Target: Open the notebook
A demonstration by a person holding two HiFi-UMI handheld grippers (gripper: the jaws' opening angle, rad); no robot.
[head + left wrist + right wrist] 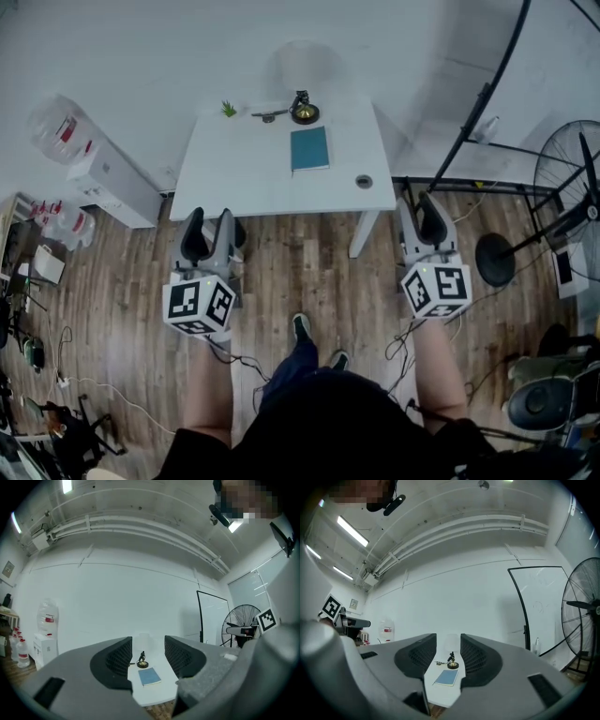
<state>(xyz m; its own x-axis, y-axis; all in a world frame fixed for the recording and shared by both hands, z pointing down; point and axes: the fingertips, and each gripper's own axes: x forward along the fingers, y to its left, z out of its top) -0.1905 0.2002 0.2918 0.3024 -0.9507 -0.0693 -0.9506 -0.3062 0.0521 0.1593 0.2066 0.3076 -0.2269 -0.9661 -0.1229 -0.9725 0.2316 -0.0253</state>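
Observation:
A teal notebook (309, 149) lies shut on the white table (234, 173), toward its far middle. Both grippers hang over the wooden floor in front of the table, well short of the notebook. My left gripper (209, 223) is open and empty, off the table's near left corner. My right gripper (422, 211) is open and empty too, just beyond the near right corner. In the left gripper view the notebook (149, 677) shows far off between the spread jaws of that gripper (147, 656). The right gripper view frames the notebook (446, 678) the same way beyond its gripper (448, 651).
A small brass-based desk ornament (303, 111), a green sprig (228, 109) and a round grey disc (364, 181) also sit on the table. A water dispenser (112, 173) stands at the left. A floor fan (572, 187) and a black stand (469, 131) are at the right. Cables lie on the floor.

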